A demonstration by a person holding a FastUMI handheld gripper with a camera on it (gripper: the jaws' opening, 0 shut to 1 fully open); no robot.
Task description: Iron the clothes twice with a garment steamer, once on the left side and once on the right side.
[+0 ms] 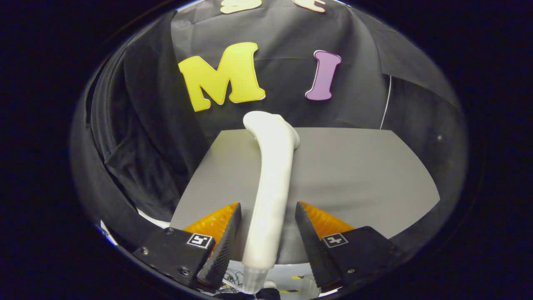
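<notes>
A white garment steamer (270, 175) lies on the grey table (358, 175), its head pointing away toward the back wall. Its handle runs back between the fingers of my gripper (267, 207). The gripper is open: a narrow gap shows on each side of the handle, so neither finger presses on it. The steamer's base end and a translucent hose fitting (255, 281) stick out past the table's near edge. A black garment (141, 137) hangs in folds to the left of the table, beyond the left finger.
The table's right half lies bare beyond the right finger. A thin white cord (387, 100) runs down the back wall at the table's far right corner. Below the near edge are some white items with cables (291, 283).
</notes>
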